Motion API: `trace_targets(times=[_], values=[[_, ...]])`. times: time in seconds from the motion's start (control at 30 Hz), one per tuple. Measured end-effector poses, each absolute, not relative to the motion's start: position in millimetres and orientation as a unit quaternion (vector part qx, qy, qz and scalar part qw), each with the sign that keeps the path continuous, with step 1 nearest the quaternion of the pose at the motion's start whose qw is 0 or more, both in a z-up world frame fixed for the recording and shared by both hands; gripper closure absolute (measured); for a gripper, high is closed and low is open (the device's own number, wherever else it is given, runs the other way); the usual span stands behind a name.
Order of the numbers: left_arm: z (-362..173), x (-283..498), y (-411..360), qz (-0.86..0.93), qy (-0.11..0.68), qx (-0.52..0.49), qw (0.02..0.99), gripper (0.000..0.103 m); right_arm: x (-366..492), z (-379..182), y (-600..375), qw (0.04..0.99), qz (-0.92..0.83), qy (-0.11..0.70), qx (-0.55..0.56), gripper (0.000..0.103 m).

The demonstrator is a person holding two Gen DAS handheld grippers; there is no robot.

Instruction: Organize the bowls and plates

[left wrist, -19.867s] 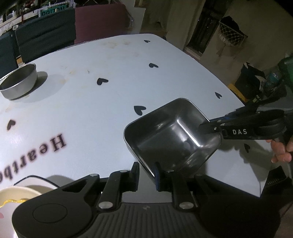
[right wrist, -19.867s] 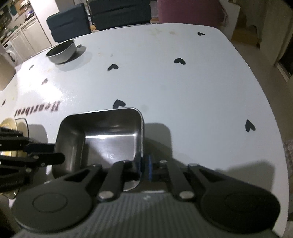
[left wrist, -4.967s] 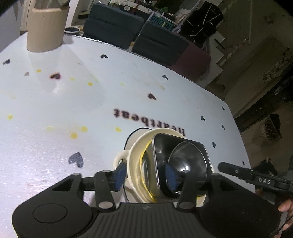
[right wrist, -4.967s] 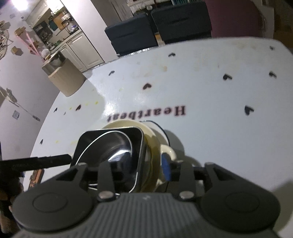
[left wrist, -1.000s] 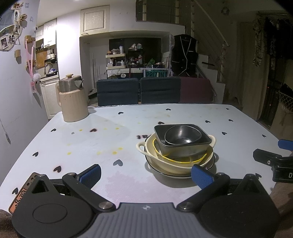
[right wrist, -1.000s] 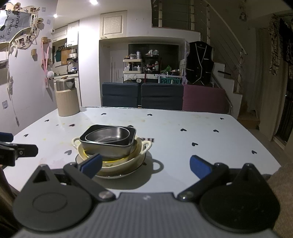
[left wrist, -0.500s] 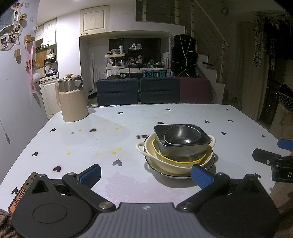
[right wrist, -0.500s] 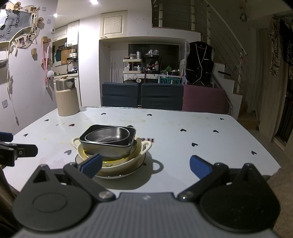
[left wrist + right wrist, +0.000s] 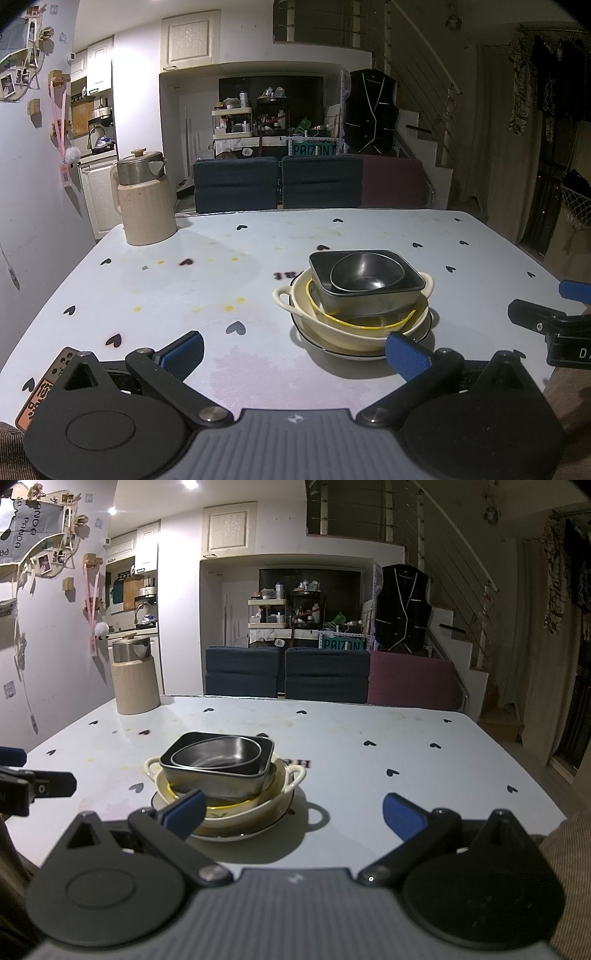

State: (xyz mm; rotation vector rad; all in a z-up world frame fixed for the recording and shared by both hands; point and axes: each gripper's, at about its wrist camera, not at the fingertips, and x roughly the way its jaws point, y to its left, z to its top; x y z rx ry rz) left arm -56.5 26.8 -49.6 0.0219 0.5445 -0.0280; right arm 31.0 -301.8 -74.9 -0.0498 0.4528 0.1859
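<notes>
One stack stands on the white heart-print table (image 9: 258,236). A round steel bowl (image 9: 365,275) sits inside a square steel container (image 9: 410,282), inside a cream two-handled bowl (image 9: 354,332), on a black-rimmed plate (image 9: 424,326). In the right wrist view I see the stack again: steel bowl (image 9: 218,755), container (image 9: 221,784), cream bowl (image 9: 240,814). My left gripper (image 9: 295,354) is open and empty, held back near the table's front edge. My right gripper (image 9: 293,812) is open and empty, to the right of the stack.
A beige kettle with a steel lid (image 9: 144,199) stands at the far left corner of the table. Two dark blue chairs (image 9: 277,186) and a maroon one (image 9: 391,184) line the far edge. An orange card (image 9: 44,391) lies at the near left edge.
Since 5 seconds ago both grippers have let go of the stack, opened and pulled back from the table. Over the last second nothing has visibly moved.
</notes>
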Motion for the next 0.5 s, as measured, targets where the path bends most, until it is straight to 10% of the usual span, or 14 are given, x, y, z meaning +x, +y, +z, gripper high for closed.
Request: trace_targets(times=[0.5], values=[[-48.2,-56.4,24.2,-0.012,0.27,0.008,0.963,0.0,31.8,-76.1,-303.2,0.97,0.094,0.224,-0.027,0.0]])
